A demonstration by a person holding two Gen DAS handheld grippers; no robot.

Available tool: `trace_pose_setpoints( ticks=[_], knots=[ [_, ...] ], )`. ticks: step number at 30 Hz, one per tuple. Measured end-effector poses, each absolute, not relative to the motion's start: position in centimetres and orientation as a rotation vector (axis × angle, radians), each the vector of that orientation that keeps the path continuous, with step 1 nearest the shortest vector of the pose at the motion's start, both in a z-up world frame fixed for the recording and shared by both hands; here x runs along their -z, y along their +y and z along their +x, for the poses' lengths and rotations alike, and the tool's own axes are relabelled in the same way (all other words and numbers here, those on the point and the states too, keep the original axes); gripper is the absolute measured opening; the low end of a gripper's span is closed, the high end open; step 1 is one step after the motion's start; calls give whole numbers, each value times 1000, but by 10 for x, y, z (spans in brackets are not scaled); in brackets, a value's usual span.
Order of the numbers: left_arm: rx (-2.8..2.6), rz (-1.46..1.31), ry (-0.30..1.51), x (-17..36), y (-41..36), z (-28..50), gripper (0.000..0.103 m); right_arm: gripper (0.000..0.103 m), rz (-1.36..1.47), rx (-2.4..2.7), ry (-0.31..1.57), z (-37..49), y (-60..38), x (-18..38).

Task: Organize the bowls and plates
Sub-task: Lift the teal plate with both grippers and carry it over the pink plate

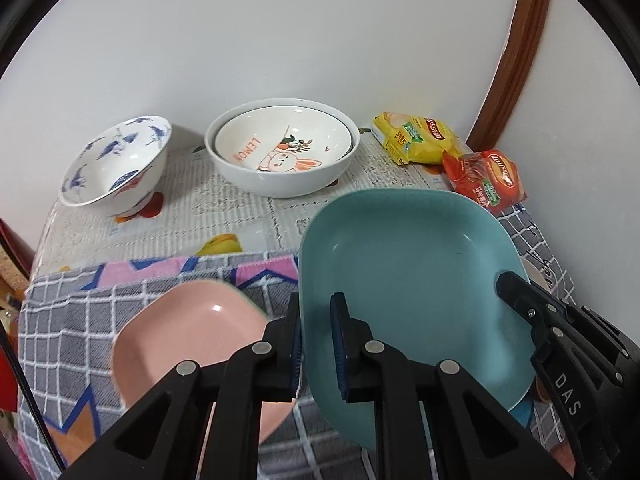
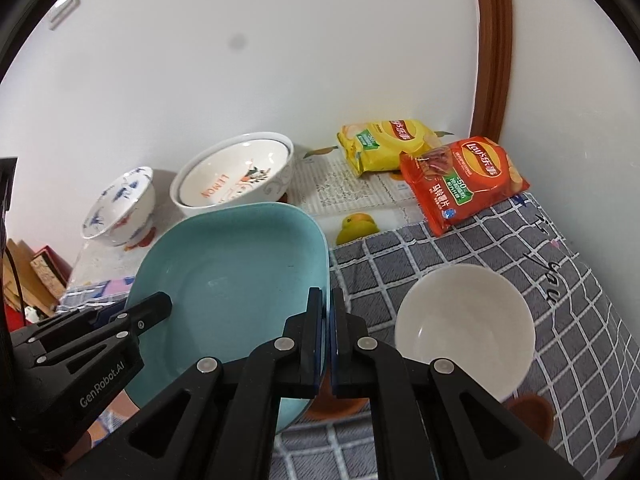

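A teal square plate (image 1: 408,264) is held between both grippers above the grey checked cloth. My left gripper (image 1: 318,344) straddles its left rim, with a small gap showing at the inner pad. My right gripper (image 2: 328,336) is shut on its right rim (image 2: 324,264). A pink square plate (image 1: 188,332) lies on the cloth to the left of the teal plate. A plain white bowl (image 2: 464,324) sits to the right. At the back stand a blue-patterned bowl (image 1: 116,164) and a rabbit "LEMON" bowl nested in a grey-white bowl (image 1: 280,152).
Yellow (image 2: 388,144) and red (image 2: 460,180) chip bags lie at the back right by the wall. A newspaper-print cover (image 1: 200,216) lies under the far bowls. The table drops off at the left edge, with boxes (image 2: 32,276) below. A brown door frame (image 2: 492,40) stands at the right.
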State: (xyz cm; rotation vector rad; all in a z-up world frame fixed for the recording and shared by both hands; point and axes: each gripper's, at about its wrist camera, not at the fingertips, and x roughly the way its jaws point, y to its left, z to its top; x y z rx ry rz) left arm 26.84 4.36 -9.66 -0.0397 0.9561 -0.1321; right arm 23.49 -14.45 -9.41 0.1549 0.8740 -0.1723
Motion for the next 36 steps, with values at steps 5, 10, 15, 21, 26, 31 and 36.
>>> trace_pose_setpoints(
  ticks=[5,10,15,21,26,31,36],
  knots=[
    [119,-51,955,88,55,246,13,3,163,151,864,216,-134,83],
    [93,-52,944,79,64,228,13,3,174,129,854,202,-121,77],
    [74,-50,936,73,74,215,13,3,189,103,848,193,-110,75],
    [57,-53,933,71,87,204,13,3,186,87,844,187,-97,72],
    [49,-69,931,69,96,197,13,3,179,79,841,184,-89,70],
    [43,-72,925,66,100,191,13,3,179,73,837,180,-82,68],
    [40,-74,923,64,104,187,13,3,176,69,836,178,-77,66]
  ],
)
